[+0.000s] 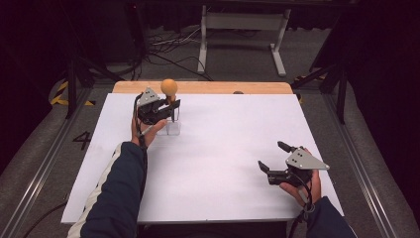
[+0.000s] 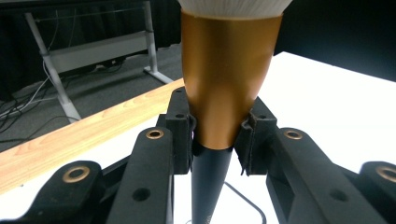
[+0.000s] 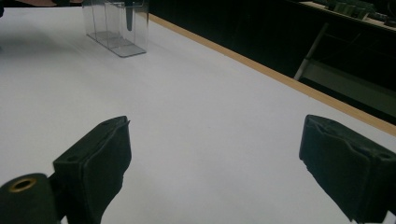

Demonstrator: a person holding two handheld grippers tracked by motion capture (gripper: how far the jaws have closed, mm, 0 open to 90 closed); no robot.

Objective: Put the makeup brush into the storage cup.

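Closest to me, my right gripper (image 1: 271, 156) sits low near the front right part of the big white table top (image 1: 233, 163). Its two black jaws stand wide apart and there is nothing between them. In the right gripper view I see only bare white table between the pads (image 3: 100, 158), and far ahead the small clear plastic box (image 3: 116, 28).

Farther away, on the left side, my left gripper (image 1: 171, 106) is doing the work. Its jaws are squeezed tight on the makeup brush with the shiny copper neck and thin black handle (image 2: 219, 107). In the left gripper view the pads (image 2: 180, 135) press right where the copper part meets the black part. The brush stands upright, with its round orange-tan fluffy head (image 1: 169, 87) on top. The black handle points down into the clear plastic box (image 1: 173, 128), which sits on the table just below the gripper, near the far wooden edge (image 1: 208, 88).

I think I am at the step of standing the brush in the box. I cannot tell if the handle tip touches the bottom.

Next I should keep the brush straight and check it rests in the box. Then I open the left jaws slowly, so the brush does not tip and the light box does not slide.
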